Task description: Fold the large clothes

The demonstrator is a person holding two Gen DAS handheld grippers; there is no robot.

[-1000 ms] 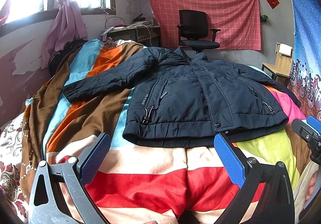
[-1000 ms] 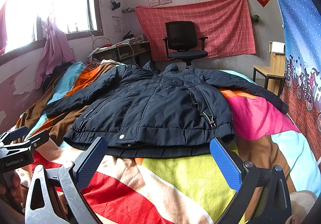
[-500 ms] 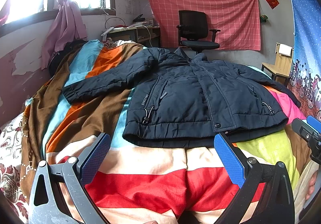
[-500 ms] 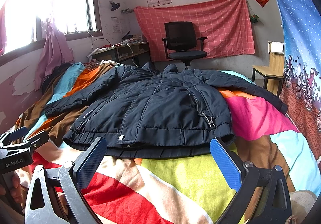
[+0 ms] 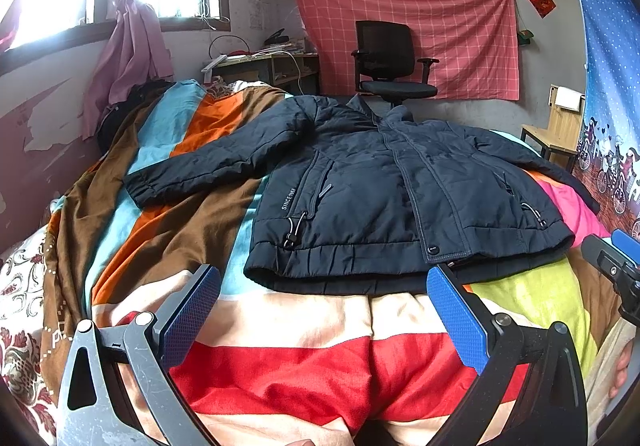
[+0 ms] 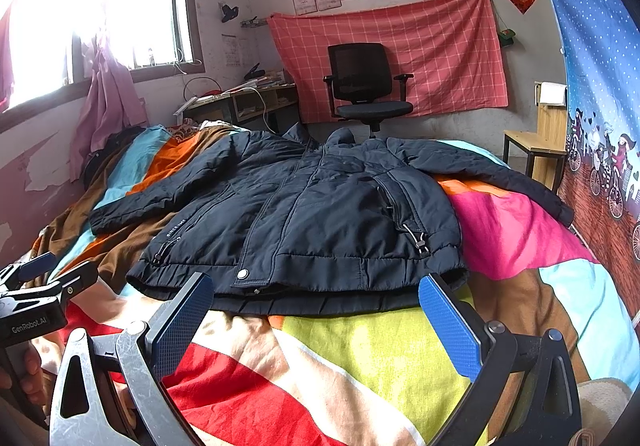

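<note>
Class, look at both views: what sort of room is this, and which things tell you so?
Probably a lived-in bedroom doubling as a study: a bed with a striped quilt, a desk under the window, and an office chair.

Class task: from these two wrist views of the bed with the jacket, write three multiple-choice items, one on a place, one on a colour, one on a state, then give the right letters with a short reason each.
1. Where does the dark navy jacket lie?
A. Spread on the striped bedspread
B. Hung over the office chair
C. On the floor

2. What colour is the checked cloth on the far wall?
A. Green
B. Red-pink
C. White

3. How do the left claw and right claw stand?
A. Both shut on the hem
B. Left shut, right open
C. Both open, holding nothing

Answers: 1 A, the jacket lies flat with both sleeves out on the bedspread. 2 B, the cloth behind the chair is red-pink with pale lines. 3 C, each wrist view shows blue pads wide apart, short of the hem.
</note>
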